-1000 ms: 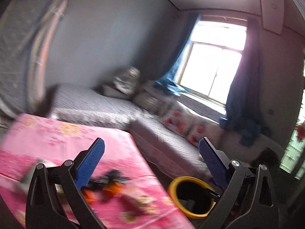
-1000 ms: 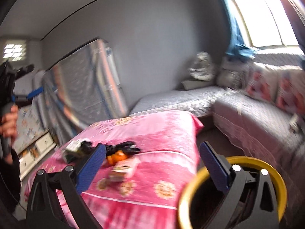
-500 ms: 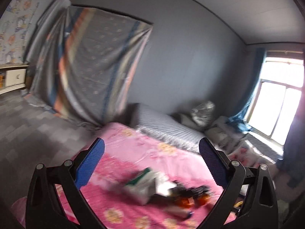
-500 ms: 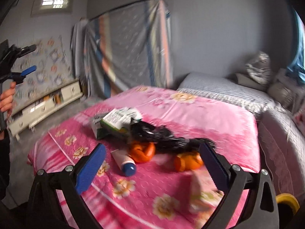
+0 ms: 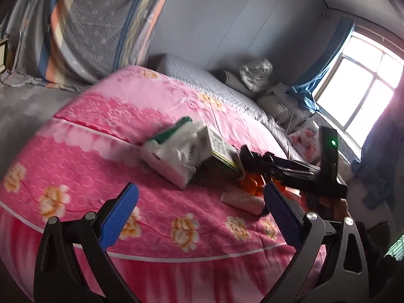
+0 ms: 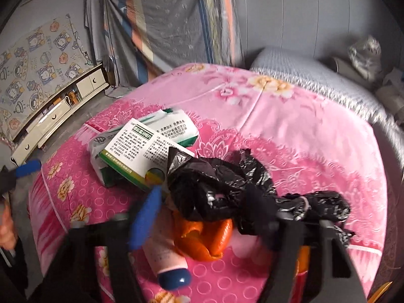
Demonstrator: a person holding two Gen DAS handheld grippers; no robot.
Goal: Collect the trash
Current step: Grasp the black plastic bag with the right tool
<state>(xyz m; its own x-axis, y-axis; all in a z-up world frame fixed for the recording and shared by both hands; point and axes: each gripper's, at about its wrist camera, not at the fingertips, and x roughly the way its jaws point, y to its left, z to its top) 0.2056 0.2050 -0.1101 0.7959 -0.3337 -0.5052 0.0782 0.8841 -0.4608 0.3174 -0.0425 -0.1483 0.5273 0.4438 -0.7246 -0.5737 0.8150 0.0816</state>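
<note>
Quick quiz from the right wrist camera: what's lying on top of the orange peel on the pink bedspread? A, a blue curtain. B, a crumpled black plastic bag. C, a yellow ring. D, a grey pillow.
B: the crumpled black plastic bag drapes over the orange peel on the pink bedspread, just ahead of the right gripper.

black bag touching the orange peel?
Touching. The right wrist view shows the black bag draped over the top of the orange peel, its lower folds covering the peel's upper edge with no gap between them.
</note>
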